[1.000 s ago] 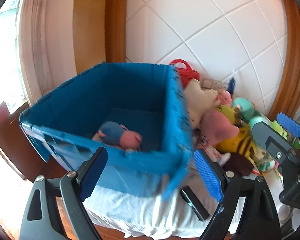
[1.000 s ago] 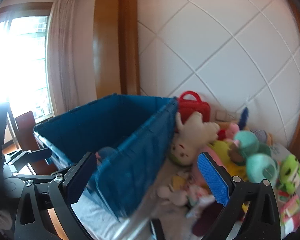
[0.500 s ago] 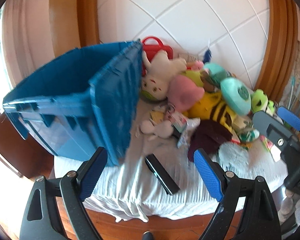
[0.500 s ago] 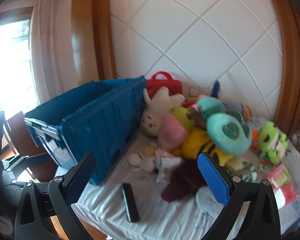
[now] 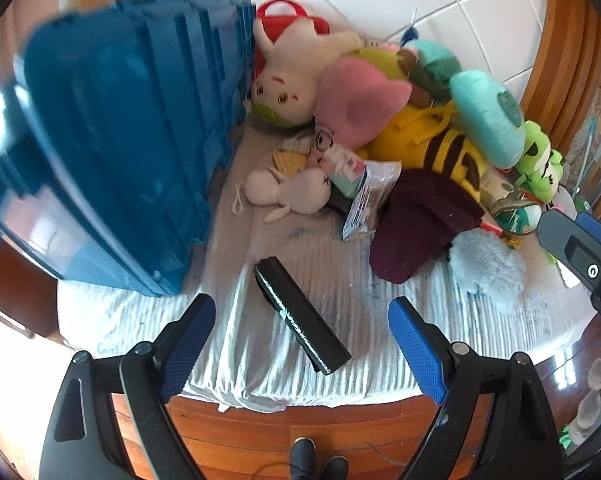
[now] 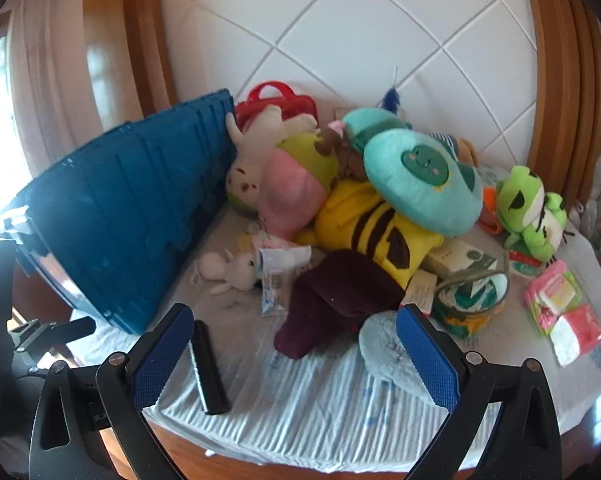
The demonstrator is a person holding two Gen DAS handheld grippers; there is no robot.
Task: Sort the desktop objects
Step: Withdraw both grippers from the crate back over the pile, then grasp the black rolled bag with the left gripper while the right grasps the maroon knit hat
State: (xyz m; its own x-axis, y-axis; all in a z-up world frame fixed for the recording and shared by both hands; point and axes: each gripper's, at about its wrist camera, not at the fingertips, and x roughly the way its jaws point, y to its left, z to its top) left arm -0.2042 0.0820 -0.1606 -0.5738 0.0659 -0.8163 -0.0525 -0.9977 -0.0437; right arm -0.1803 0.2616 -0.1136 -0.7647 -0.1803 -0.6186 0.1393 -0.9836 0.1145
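Toys, piled against the wall, now lie ahead of both claws; a second ago the blue crate [image 5: 112,152] with one toy inside filled the left view. I judge the next pick is starting. Left claw [image 5: 302,344] and right claw [image 6: 294,356] gape empty. Only the right view shows pink packets [image 6: 560,312], right of its fingers; a black bar [image 5: 300,316] lies between the left's.
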